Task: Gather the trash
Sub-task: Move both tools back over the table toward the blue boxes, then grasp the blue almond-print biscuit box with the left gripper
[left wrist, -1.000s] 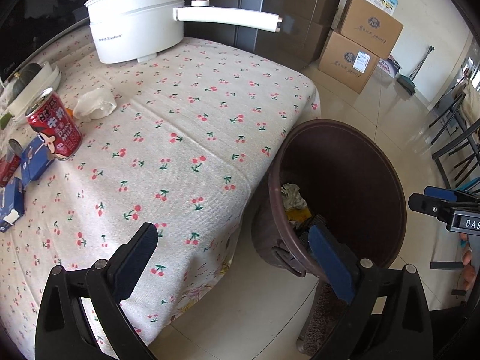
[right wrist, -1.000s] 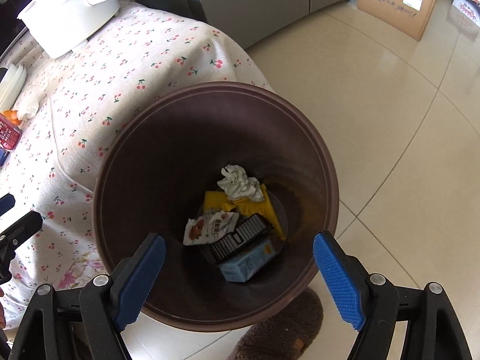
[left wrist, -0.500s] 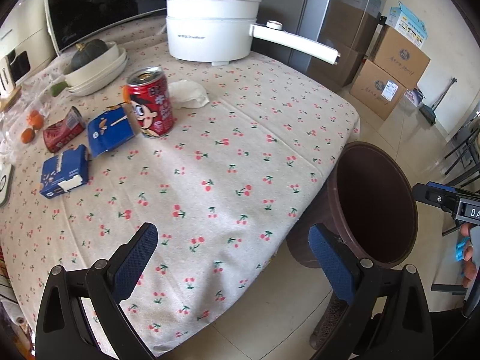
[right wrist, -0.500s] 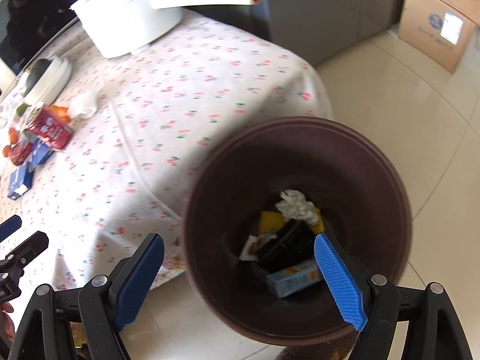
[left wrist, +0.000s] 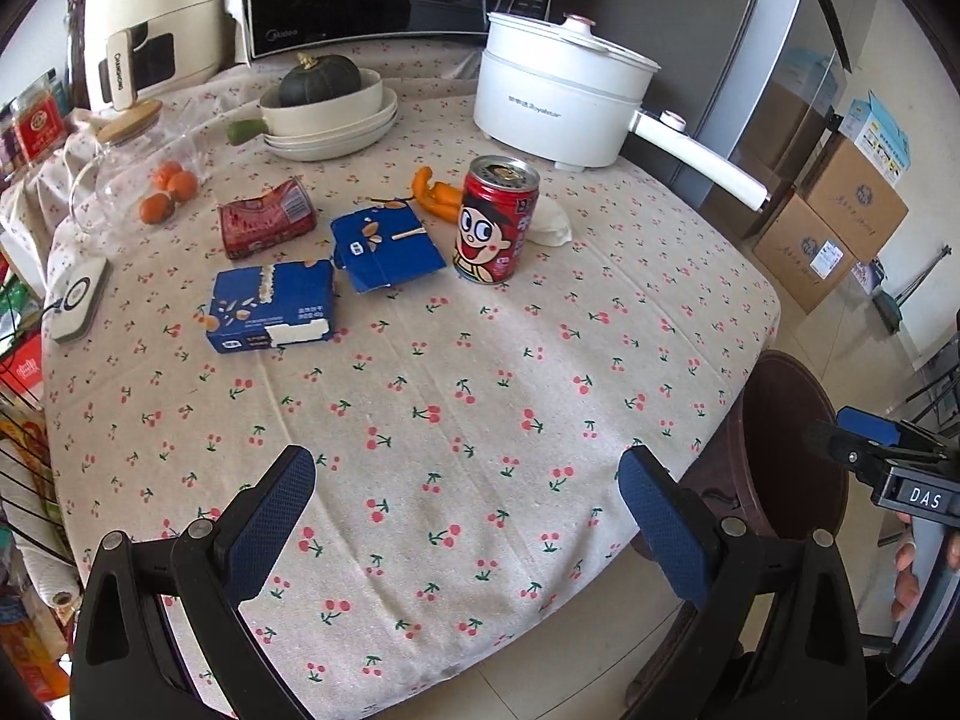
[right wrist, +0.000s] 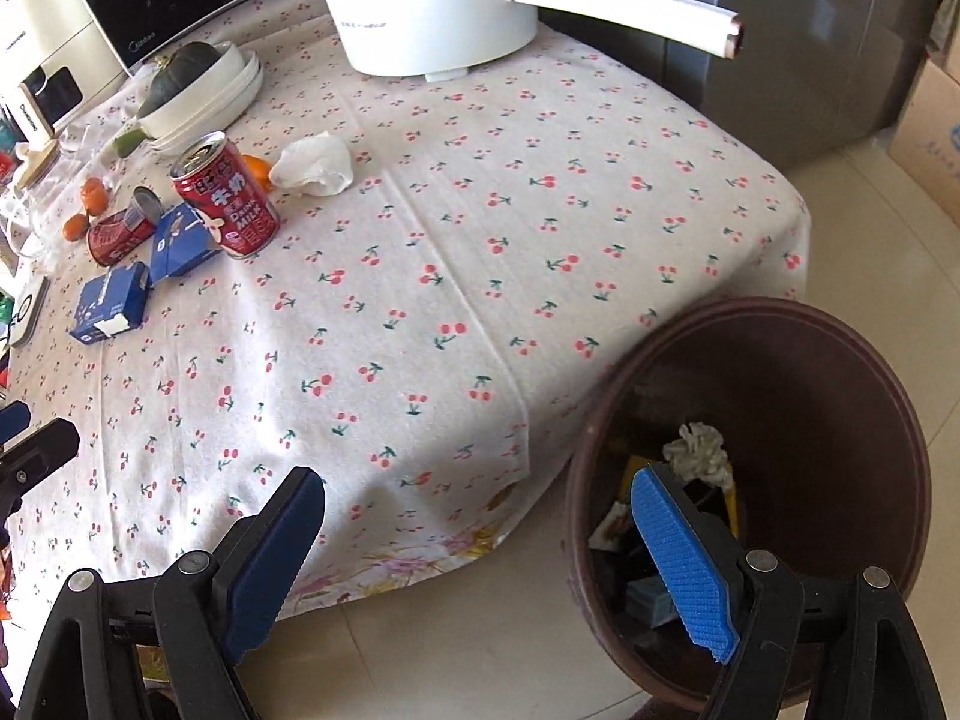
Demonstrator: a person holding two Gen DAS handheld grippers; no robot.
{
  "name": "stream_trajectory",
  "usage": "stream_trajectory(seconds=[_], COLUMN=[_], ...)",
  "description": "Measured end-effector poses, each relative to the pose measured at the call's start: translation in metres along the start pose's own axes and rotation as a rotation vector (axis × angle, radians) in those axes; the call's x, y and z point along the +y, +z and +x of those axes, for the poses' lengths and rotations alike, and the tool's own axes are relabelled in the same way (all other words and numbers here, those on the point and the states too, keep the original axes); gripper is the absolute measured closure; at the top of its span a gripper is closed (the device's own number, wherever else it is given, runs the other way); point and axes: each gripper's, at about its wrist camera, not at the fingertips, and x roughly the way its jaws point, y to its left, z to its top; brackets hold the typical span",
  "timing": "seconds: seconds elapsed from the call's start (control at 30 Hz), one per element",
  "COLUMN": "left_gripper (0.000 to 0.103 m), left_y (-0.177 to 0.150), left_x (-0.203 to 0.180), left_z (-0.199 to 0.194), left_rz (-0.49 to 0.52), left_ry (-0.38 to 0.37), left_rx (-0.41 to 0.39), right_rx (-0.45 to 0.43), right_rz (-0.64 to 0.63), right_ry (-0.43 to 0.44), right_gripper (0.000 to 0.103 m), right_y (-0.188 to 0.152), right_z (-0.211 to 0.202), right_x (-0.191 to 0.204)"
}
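On the cherry-print tablecloth (left wrist: 456, 420) stands an upright red milk can (left wrist: 497, 219) (right wrist: 227, 198). Left of it lie two blue cartons (left wrist: 273, 306) (left wrist: 387, 247), a crushed red can (left wrist: 267, 225) and, behind it, a crumpled white tissue (left wrist: 551, 223) (right wrist: 313, 167). A brown bin (right wrist: 798, 420) (left wrist: 792, 438) stands on the floor at the table's right corner and holds trash. My left gripper (left wrist: 465, 483) is open and empty above the table's near edge. My right gripper (right wrist: 480, 501) is open and empty, between the table edge and the bin.
A white electric pot (left wrist: 561, 105) with a long handle stands at the back, beside a bowl with a green squash (left wrist: 321, 90). Small oranges (left wrist: 165, 192) and a glass jar sit at left. A microwave, a fridge and cardboard boxes (left wrist: 834, 222) are behind.
Both grippers have swung left from above the bin toward the table and risen a little. The cans and cartons have come into full view. Both stay open and empty.
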Motion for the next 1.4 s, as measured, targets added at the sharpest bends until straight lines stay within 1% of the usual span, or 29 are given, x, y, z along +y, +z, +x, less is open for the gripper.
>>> stream_trajectory(seconds=[0.1, 0.2, 0.37, 0.43, 0.57, 0.7, 0.77, 0.87, 0.97, 1.03, 1.13, 1.23, 1.3, 1.4], left_gripper=[0.000, 0.000, 0.000, 0.000, 0.000, 0.000, 0.000, 0.000, 0.000, 0.000, 0.000, 0.000, 0.000, 0.000], left_y=[0.001, 0.003, 0.004, 0.005, 0.007, 0.011, 0.014, 0.022, 0.033, 0.041, 0.053, 0.062, 0.065, 0.067], left_x=[0.013, 0.027, 0.055, 0.067, 0.092, 0.113, 0.118, 0.121, 0.125, 0.129, 0.132, 0.132, 0.131, 0.127], left_z=[-0.006, -0.011, -0.013, -0.012, -0.005, 0.012, 0.024, 0.042, 0.060, 0.070, 0.082, 0.096, 0.109, 0.127], left_rz=[-0.012, -0.024, -0.060, -0.073, -0.106, -0.123, -0.130, -0.131, -0.179, -0.221, -0.273, -0.307, -0.312, -0.286], left_ry=[0.018, 0.050, 0.104, 0.130, 0.170, 0.189, 0.189, 0.182, 0.161, 0.146, 0.116, 0.098, 0.103, 0.158], left_rx=[-0.017, -0.034, -0.043, -0.044, -0.032, 0.007, 0.042, 0.073, 0.100, 0.096, 0.070, 0.047, 0.058, 0.085], right_rx=[0.008, 0.008, -0.002, -0.001, 0.015, 0.047, 0.057, 0.049, 0.052, 0.066, 0.083, 0.088, 0.088, 0.092], right_rz=[-0.015, -0.032, -0.054, -0.050, -0.047, -0.071, -0.085, -0.110, -0.130, -0.126, -0.124, -0.131, -0.126, -0.119], right_ry=[0.003, 0.001, -0.008, -0.008, -0.005, -0.034, -0.048, -0.072, -0.084, -0.072, -0.066, -0.068, -0.065, -0.060], right_gripper=[0.015, 0.015, 0.006, 0.004, 0.003, 0.003, 0.003, 0.003, 0.003, 0.003, 0.003, 0.003, 0.003, 0.003], right_y=[0.004, 0.008, 0.016, 0.019, 0.024, 0.026, 0.029, 0.037, 0.043, 0.046, 0.052, 0.057, 0.059, 0.060], right_z=[0.007, 0.012, 0.022, 0.027, 0.039, 0.056, 0.063, 0.069, 0.077, 0.084, 0.094, 0.101, 0.102, 0.104], right_x=[0.015, 0.029, 0.050, 0.058, 0.070, 0.080, 0.084, 0.091, 0.097, 0.099, 0.101, 0.102, 0.100, 0.099])
